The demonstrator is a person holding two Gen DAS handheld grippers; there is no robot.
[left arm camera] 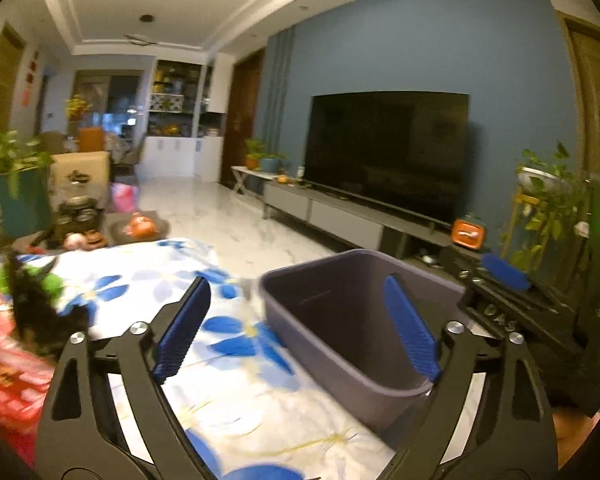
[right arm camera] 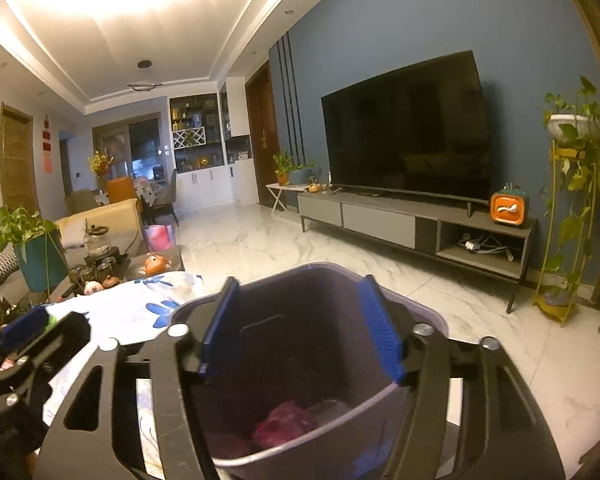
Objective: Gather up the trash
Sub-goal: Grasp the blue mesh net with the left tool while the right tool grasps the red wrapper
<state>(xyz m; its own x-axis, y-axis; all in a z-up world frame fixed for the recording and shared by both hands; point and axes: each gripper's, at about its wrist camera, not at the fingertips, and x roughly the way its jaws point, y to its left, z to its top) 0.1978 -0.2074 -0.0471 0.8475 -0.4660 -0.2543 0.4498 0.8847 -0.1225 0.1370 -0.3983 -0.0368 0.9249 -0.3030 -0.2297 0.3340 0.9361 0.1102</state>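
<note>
We hold the right gripper (right arm camera: 300, 324) directly over the purple bin (right arm camera: 420, 312), jaws spread wide and empty, blue pads framing the bin's opening. Inside the bin we see a crumpled magenta piece of trash (right arm camera: 286, 426) lying on the bottom, with what may be a paler scrap beside it; the dim interior prevents a firm call. The bin stands at the edge of the floral cloth (right arm camera: 140, 308).

The left gripper (left arm camera: 300, 324) is also spread apart, gripping nothing, aimed across the cloth toward the bin's near wall. In its view, to the left, a red printed wrapper (left arm camera: 8, 364) lies on the cloth, with a dark, blurred object (left arm camera: 32, 312) resting on it.
</note>
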